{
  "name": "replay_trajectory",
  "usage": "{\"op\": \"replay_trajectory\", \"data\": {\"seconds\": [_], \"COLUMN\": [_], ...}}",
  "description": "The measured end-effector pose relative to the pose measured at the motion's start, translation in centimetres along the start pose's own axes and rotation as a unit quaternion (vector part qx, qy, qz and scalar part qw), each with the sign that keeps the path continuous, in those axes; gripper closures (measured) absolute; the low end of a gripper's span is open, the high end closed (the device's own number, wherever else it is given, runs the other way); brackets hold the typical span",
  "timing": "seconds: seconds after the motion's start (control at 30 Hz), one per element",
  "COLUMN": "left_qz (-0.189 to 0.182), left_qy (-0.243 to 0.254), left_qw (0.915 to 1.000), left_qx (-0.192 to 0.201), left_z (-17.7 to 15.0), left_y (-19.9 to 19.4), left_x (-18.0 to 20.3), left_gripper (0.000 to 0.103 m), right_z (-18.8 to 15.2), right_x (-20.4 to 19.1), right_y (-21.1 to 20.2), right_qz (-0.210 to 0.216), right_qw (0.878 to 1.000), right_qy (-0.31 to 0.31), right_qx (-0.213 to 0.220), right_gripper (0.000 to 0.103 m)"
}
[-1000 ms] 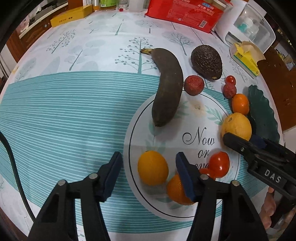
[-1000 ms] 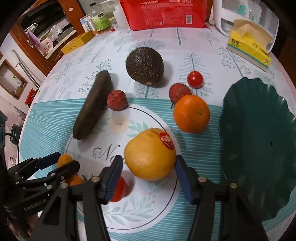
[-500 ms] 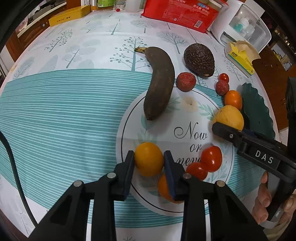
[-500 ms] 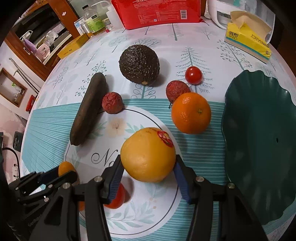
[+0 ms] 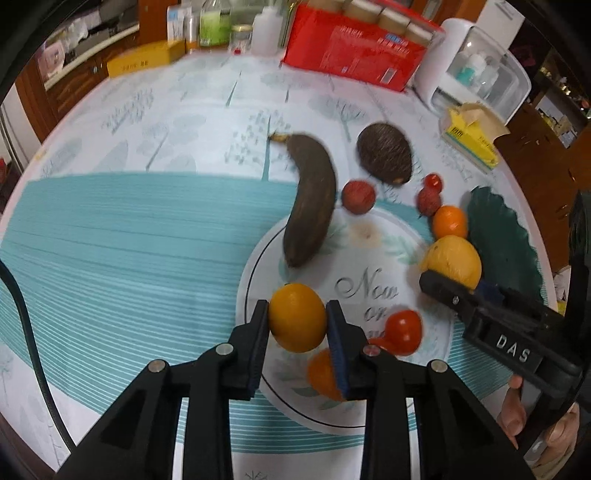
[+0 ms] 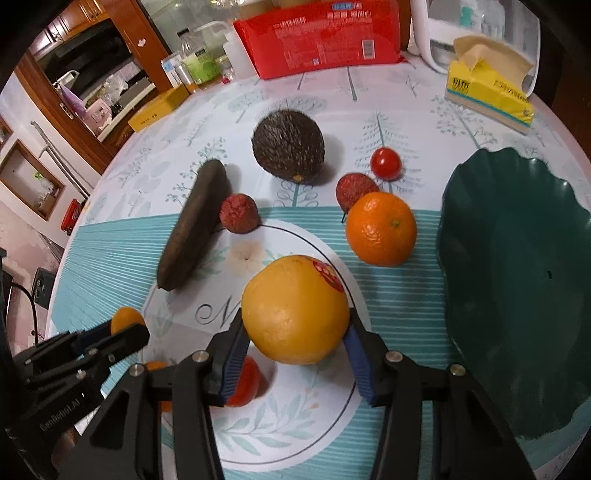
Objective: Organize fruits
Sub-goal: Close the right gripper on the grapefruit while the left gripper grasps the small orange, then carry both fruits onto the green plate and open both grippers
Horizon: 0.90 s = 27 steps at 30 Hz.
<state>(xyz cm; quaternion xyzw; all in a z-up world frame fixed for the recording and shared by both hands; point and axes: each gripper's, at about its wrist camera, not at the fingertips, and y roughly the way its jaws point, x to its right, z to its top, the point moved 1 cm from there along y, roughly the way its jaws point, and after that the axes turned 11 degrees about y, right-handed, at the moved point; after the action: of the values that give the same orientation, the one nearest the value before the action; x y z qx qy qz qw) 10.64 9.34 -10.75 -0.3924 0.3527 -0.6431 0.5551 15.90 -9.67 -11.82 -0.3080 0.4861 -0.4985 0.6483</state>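
Orange [image 5: 297, 317] sits clamped inside left gripper [image 5: 297, 321], above tablecloth [image 5: 129, 240].

This looks like a home, in a dining room or kitchen. A round surface [image 6: 369, 92] fills the middle of both views, with a cloth printed with little trees and blue-green stripes. At the top of the frame sit a big red packet [image 6: 317, 37], a yellow tissue box [image 6: 487, 92], bottles and jars [image 5: 225, 26] and a clear plastic box [image 5: 491, 81]. In the upper left of the right wrist view stands a brown wooden cupboard [image 6: 92, 55] with shelves full of household things. Fruit lies about near a green dish [image 6: 517, 277].
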Motion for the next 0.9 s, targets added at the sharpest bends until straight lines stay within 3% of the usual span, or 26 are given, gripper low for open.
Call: {"op": "replay_trajectory", "data": {"seconds": [0.2,0.4,0.63,0.77,0.9], "left_qz": [0.0,-0.014,-0.046,-0.068,-0.079], "left_qy": [0.035,0.081,0.144,0.17,0.185], "left_qw": [0.9986,0.993,0.9776,0.9739,0.975], "left_qx": [0.039,0.085,0.146,0.134,0.093], "left_z": [1.6,4.6,8.4,9.0,8.8], "left_y": [-3.8,-7.0,-9.4,-7.3,-3.0], "left_x": [2.8,8.2,16.8,21.0,23.8], "left_gripper": [0.074,0.074,0.074,0.074,0.074], "right_z": [-0.1,0.2,0.6,0.4,0.0], "right_x": [0.1,1.8,6.6,10.3,13.7], "right_y": [-4.7,-10.4,-16.3,-17.3,-15.8], "right_qz": [0.027,0.04,0.003,-0.036,-0.091], "right_qw": [0.998,0.992,0.977,0.97,0.968], "right_qy": [0.004,0.019,0.053,0.088,0.113], "right_qx": [0.051,0.119,0.205,0.226,0.207], "right_gripper": [0.053,0.053,0.053,0.053,0.053]}}
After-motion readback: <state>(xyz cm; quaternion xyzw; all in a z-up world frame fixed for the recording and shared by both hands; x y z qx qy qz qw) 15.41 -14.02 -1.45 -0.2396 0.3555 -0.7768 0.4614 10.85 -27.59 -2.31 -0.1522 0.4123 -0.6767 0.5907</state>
